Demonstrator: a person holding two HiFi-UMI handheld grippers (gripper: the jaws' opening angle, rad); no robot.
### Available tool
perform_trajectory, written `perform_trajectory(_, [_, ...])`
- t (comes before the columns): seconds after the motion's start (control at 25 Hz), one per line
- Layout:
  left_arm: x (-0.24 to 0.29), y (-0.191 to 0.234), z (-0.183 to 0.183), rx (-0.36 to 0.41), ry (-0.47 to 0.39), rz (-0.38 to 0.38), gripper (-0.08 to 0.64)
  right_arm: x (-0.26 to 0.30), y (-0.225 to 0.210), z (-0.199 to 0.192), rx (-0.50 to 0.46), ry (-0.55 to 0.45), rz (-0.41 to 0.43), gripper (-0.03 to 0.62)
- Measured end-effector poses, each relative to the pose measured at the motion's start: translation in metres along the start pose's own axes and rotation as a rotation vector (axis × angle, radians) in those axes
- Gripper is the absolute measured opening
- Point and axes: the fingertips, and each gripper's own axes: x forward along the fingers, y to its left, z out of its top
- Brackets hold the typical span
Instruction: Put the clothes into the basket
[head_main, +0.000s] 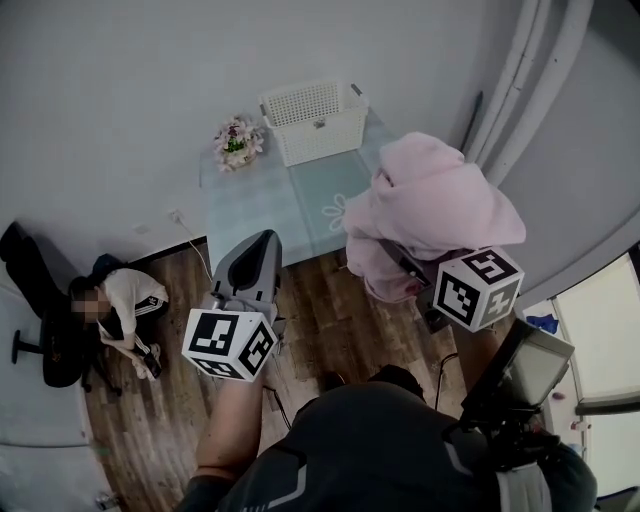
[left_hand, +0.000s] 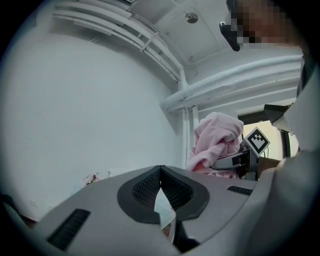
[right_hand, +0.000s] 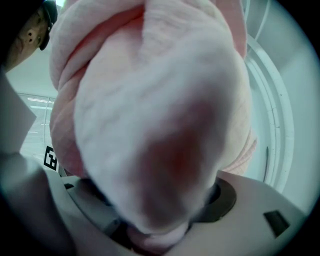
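My right gripper (head_main: 400, 262) is shut on a bundled pink garment (head_main: 430, 210), held in the air over the table's near right corner. In the right gripper view the pink garment (right_hand: 150, 115) fills the frame and hides the jaws. A white slatted basket (head_main: 313, 120) stands at the far end of the pale table (head_main: 260, 215) and looks to hold nothing. My left gripper (head_main: 266, 240) hovers over the table's near edge, to the left of the garment. Its pads (left_hand: 150, 187) meet at the tip with nothing between them.
A small pot of flowers (head_main: 237, 142) stands left of the basket. A person (head_main: 120, 305) sits on the wooden floor at the left beside a dark chair (head_main: 40, 320). White pipes (head_main: 530, 80) run up the wall at the right.
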Motion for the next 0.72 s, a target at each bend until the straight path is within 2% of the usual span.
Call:
perform_trajectory(0.36, [0.036,0.033,-0.009,-0.036,0.018,-0.008,0.009,0.042,-0.022,0.009,-0.011,0.024,-0.008,0.353])
perform_trajectory(0.72, [0.117,0.059,0.003,-0.009,0.026,0.028,0.009,0.108,-0.081,0.031,0.001,0.021,0.056,0.353])
